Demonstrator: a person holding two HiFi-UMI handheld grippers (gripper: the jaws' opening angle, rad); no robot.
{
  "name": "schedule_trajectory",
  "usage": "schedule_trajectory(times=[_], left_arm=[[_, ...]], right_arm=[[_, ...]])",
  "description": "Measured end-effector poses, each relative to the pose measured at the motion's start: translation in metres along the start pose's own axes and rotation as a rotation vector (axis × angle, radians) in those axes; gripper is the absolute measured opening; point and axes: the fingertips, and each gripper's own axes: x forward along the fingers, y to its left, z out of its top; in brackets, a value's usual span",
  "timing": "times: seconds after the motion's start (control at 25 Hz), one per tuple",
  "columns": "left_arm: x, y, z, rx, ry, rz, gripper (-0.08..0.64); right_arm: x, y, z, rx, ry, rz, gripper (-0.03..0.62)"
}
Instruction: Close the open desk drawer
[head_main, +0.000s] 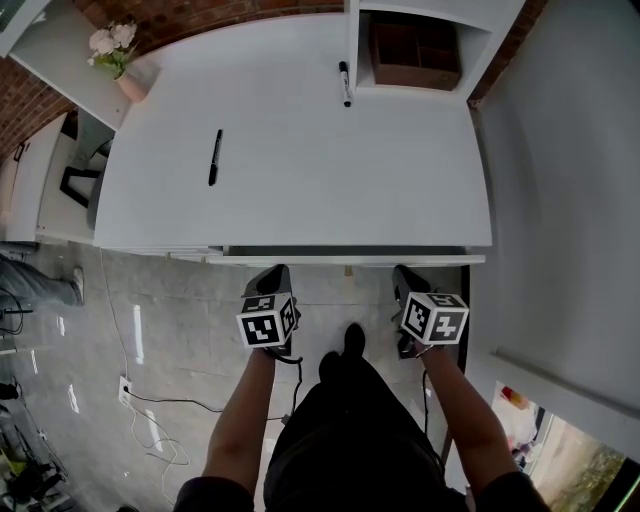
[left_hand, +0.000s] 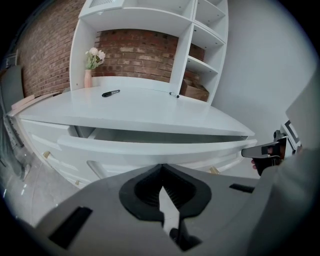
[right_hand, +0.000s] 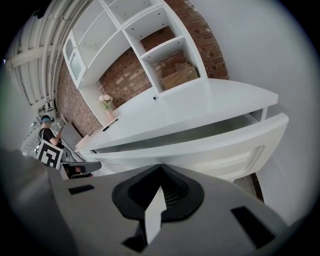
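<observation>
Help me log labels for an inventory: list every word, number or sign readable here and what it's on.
No readable text in any view.
Left marker cube, right marker cube: black-and-white square patterns, no letters.
Black pen, second pen: print, if any, too small.
Brown box: no label visible.

Red brick wall, white shelving, glossy grey floor

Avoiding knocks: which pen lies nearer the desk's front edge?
The left pen, out on the open desktop; the other pen lies far back beside the shelf unit.
</observation>
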Motion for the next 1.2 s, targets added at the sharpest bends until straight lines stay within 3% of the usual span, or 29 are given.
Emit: schedule_trajectory(times=[0.64,1.2], left_arm=[[0.022,0.006,0.024,-0.058,-0.009,-0.024,0.009],[0.023,0.007,0.023,-0.084,-0.02,-0.008,0.009]], right_arm=[[0.023,-0.004,0.025,-0.052,-0.001,-0.023,0.005],[0.02,0.0,0.027,-0.072,-0.035,-0.043,0.005]])
